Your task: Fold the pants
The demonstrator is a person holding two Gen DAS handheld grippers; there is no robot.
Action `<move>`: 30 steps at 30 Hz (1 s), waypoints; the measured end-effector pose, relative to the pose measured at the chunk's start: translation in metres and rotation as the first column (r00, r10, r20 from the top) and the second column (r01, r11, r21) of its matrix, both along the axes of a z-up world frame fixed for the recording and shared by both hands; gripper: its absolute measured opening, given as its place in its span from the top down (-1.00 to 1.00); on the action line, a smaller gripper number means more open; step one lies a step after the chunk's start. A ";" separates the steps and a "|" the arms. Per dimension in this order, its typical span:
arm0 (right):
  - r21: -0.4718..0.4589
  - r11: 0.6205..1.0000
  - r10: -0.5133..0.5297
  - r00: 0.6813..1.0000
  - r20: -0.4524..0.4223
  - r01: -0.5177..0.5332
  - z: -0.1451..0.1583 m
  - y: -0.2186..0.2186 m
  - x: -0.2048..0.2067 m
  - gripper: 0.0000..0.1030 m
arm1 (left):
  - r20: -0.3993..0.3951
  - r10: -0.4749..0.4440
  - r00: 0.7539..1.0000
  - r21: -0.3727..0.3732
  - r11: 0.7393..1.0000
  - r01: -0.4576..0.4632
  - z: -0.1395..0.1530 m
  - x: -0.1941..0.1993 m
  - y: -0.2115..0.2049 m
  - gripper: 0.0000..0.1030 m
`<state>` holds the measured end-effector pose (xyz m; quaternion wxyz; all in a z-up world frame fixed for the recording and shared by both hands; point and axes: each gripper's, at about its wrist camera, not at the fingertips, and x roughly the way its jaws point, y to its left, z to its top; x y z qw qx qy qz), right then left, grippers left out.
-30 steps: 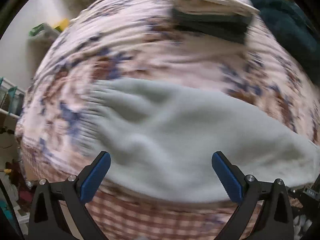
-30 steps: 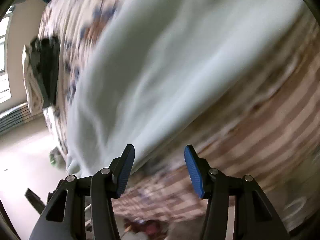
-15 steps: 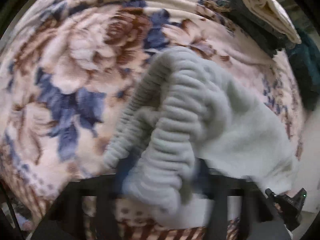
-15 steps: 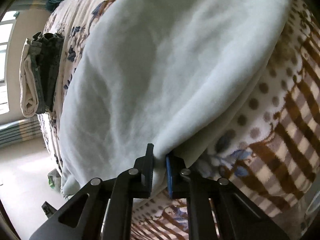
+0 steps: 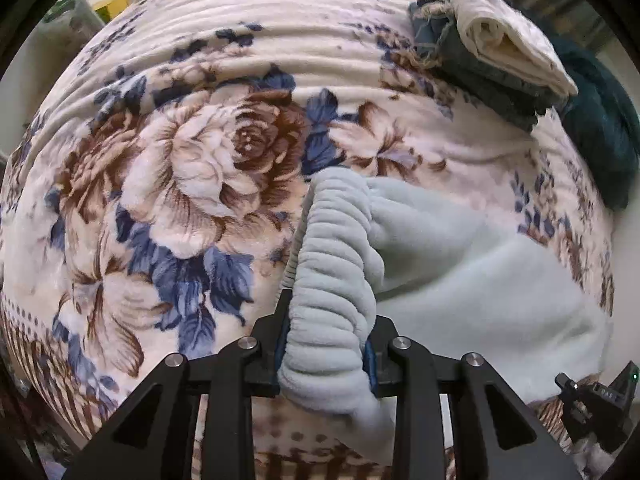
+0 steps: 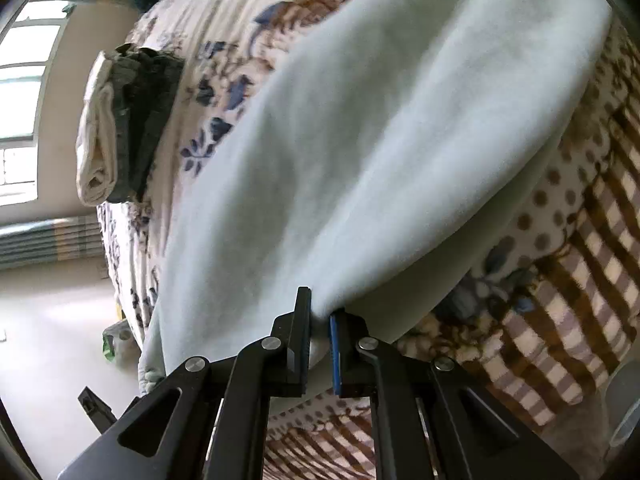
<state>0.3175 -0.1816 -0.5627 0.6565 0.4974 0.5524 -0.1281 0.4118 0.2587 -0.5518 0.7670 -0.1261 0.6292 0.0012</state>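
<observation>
jaws of the left gripper (image 5: 326, 340) just closing, now clamped on the ribbed waistband (image 5: 334, 276) of the pale mint fleece pants (image 5: 472, 280), blue pads pressed into the bunched elastic at lower centre of the left wrist view. waistband lifted and folded back toward the camera, rest of the garment spread to the lower right across the floral blanket (image 5: 192, 160). large brown rose and blue leaves filling the left half of that frame. at upper right, a stack of folded clothes (image 5: 496, 44), cream piece on top of dark grey-green ones, just beside a dark teal fabric (image 5: 600, 120) at the right edge. small black device with a green light (image 5: 600, 400) at lower right corner.

jaws of the right gripper (image 6: 320, 332) together, pinching an edge of the same pants (image 6: 360, 140) at lower centre of the right wrist view, thin fold of fleece between the blue pads. pants stretched from that pinch up to the upper right corner, draped over the blanket (image 6: 580, 260), here checked and dotted in brown at right. same folded stack (image 6: 124, 128) at left of the frame, window (image 6: 20, 112) at far left edge, pale floor (image 6: 52, 340) at lower left.
</observation>
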 end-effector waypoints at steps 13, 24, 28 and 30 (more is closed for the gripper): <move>-0.028 0.972 0.227 0.964 -0.139 -0.233 -0.010 0.000 -0.009 -0.76 | 0.004 -0.034 0.999 0.059 0.998 0.033 0.052 -0.043 -0.031 -0.89; -0.144 0.817 0.555 0.829 -0.068 -0.559 0.058 0.048 0.113 -0.76 | -0.133 0.130 0.983 0.079 0.990 -0.120 -0.027 -0.006 0.004 -0.94; -0.178 0.763 0.619 0.782 -0.075 -0.622 0.061 0.041 0.184 -0.76 | -0.264 0.183 0.947 0.035 0.983 -0.180 -0.072 -0.032 0.017 -0.95; -0.127 0.734 0.662 0.745 -0.083 -0.667 0.049 0.040 0.216 -0.76 | -0.228 0.208 0.951 0.100 0.977 -0.190 -0.049 -0.044 0.011 -0.94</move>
